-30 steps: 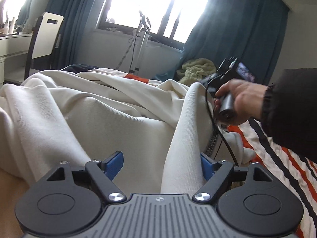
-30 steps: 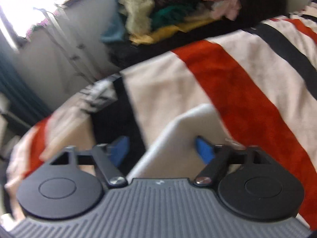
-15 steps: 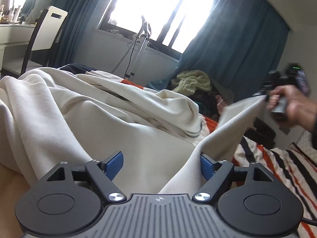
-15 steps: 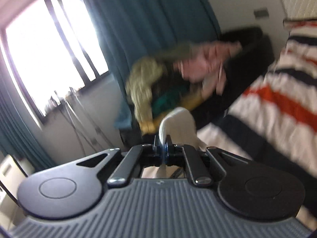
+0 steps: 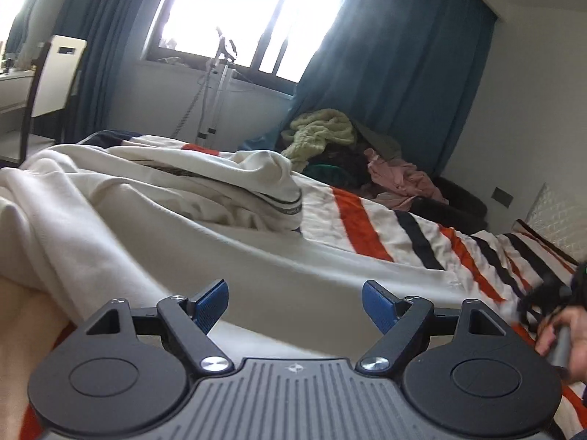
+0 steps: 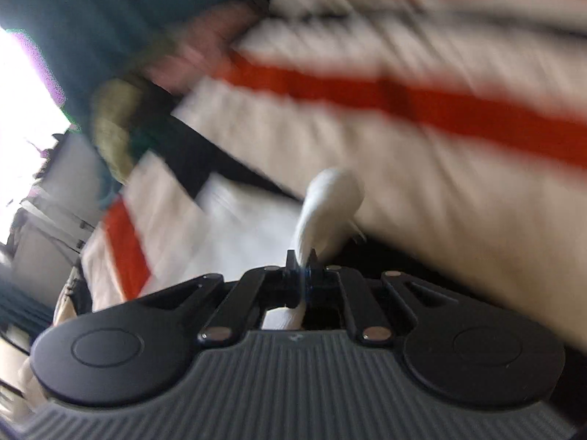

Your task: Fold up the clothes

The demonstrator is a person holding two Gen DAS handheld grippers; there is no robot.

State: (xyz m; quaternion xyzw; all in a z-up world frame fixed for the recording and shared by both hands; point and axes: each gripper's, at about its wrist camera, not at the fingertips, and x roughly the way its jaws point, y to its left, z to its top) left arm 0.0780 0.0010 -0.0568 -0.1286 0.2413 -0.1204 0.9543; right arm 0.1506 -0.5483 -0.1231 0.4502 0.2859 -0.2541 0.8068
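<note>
A cream white garment (image 5: 121, 216) lies spread and rumpled on the striped bed, one part stretched flat toward the right. My left gripper (image 5: 295, 302) is open just above that flat cloth, with nothing between its blue pads. My right gripper (image 6: 302, 267) is shut on a white fold of the garment (image 6: 326, 205), low over the bed; that view is motion-blurred. In the left wrist view the right hand and gripper (image 5: 557, 315) are at the far right edge, near the bed surface.
The bed cover (image 5: 411, 234) has orange, black and white stripes. A pile of other clothes (image 5: 352, 154) sits beyond the bed by the teal curtain (image 5: 396, 84). A chair (image 5: 51, 73) and a stand (image 5: 216, 84) are by the window.
The right gripper closed on the garment's edge and pulled it right and down to the bed, stretching the cloth flat. The cloth slid out from between the left gripper's pads.
</note>
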